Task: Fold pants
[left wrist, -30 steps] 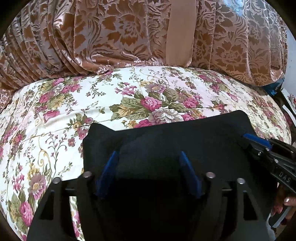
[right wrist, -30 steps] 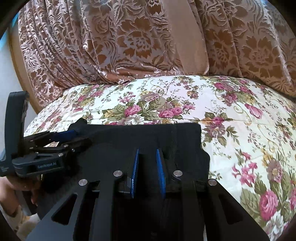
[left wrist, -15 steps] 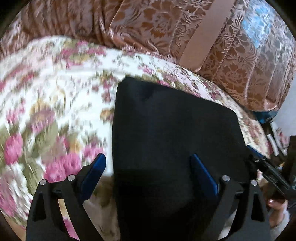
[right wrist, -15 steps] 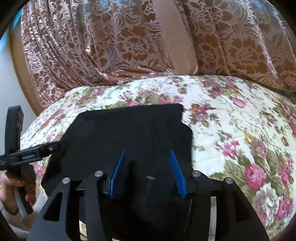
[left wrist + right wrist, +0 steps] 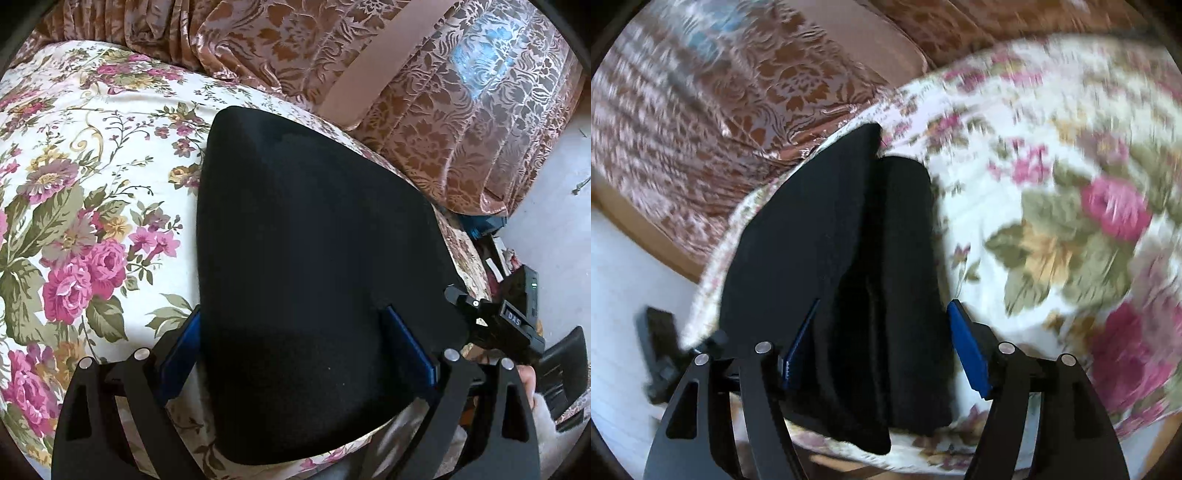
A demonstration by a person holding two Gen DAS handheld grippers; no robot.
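The black pants (image 5: 314, 266) lie folded into a compact stack on the floral bedspread (image 5: 92, 192), near the bed's front edge. My left gripper (image 5: 295, 347) is open, its blue pads wide apart on either side of the stack and just above it. My right gripper (image 5: 882, 347) is open too, its pads straddling the same pants (image 5: 849, 258), whose folded layers show from the side. The right gripper also shows in the left wrist view (image 5: 495, 325) at the pants' right edge. Neither gripper holds cloth.
Brown patterned curtains (image 5: 424, 92) hang behind the bed. The floor (image 5: 554, 192) and some dark clutter (image 5: 491, 229) lie to the right of the bed. The right wrist view is blurred by motion.
Both grippers have opened and pulled back from the pants. The left one swung left, the right one swung right and tilted. The pants stay folded on the bed.
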